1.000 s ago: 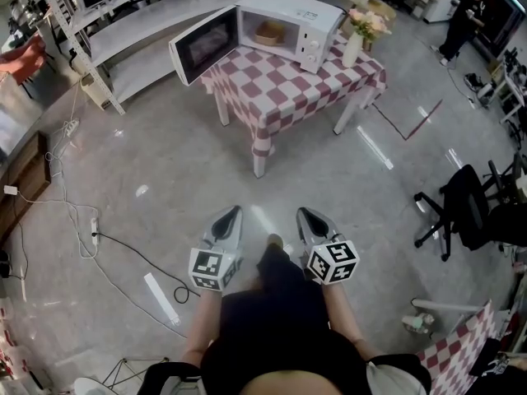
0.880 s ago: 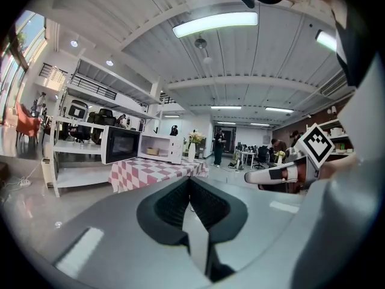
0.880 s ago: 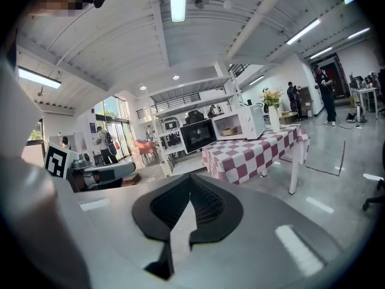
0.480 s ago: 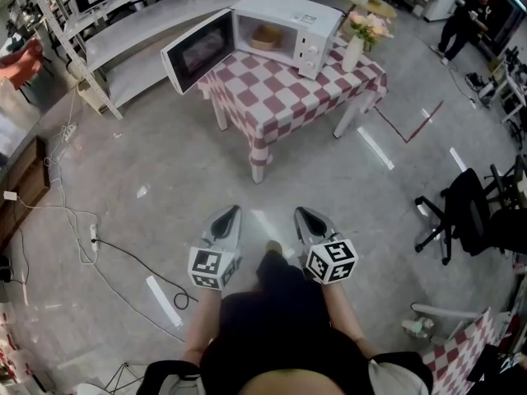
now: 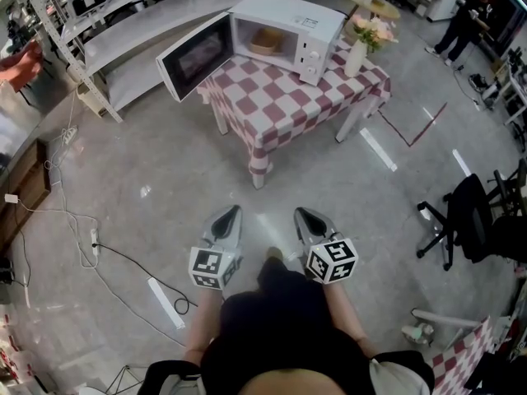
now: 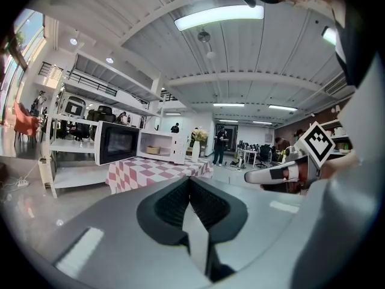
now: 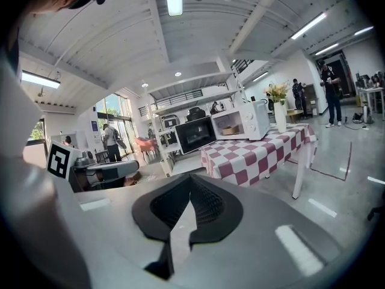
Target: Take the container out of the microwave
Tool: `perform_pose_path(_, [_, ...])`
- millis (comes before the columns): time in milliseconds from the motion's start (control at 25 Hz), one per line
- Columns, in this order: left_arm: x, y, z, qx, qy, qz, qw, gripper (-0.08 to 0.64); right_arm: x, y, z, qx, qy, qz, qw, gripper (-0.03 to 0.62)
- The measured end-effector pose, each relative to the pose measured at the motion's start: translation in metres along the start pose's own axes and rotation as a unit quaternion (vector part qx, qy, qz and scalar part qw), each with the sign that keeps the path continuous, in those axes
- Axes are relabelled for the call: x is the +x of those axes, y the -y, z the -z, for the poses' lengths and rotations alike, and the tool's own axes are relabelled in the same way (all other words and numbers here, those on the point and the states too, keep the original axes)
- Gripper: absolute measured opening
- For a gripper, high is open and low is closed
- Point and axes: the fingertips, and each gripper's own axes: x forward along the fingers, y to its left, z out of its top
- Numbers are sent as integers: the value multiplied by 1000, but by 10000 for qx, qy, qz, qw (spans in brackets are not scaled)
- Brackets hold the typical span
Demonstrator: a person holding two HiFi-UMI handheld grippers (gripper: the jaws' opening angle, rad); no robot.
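Container (image 5: 263, 41) sits inside the open microwave (image 5: 288, 11) on the checkered tabletop (image 5: 280, 97), upper centre of the head view; left tongs (image 5: 229, 215) and right tongs (image 5: 303, 215), lower centre, are both closed and empty.

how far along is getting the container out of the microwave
Done: the microwave door is open. In hand: nothing; the left gripper and right gripper are shut and empty, short of the table. Left: walk up, reach in, grip the container inside the microwave, lift it out.
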Motion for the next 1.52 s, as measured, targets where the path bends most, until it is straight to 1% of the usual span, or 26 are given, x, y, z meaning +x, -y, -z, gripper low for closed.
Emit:
perform_pose_path(320, [30,-15,-6,-37,-6,-130,9999,8,26,20,-17,-41,-42,-96,9999,0])
perform_pose_path(600, [55,-27,-9,-108,-3,-296,9995,8,49,36,-28,-93,-132,-273,9995,0])
perform_pose_path(840, [75,-34,-10,-121,5,-368,9993,9,65,50,-36,-118,-181,-369,9991,1])
perform_pose_path(1200, [99,-41,-10,-111,-15,-462,9989,8,82,69,-42,-148,-198,-479,9985,1])
perform_pose_path(1520, [113,-39,-10,-105,83,-505,9986,8,90,80,-45,-198,-205,-562,9980,1])
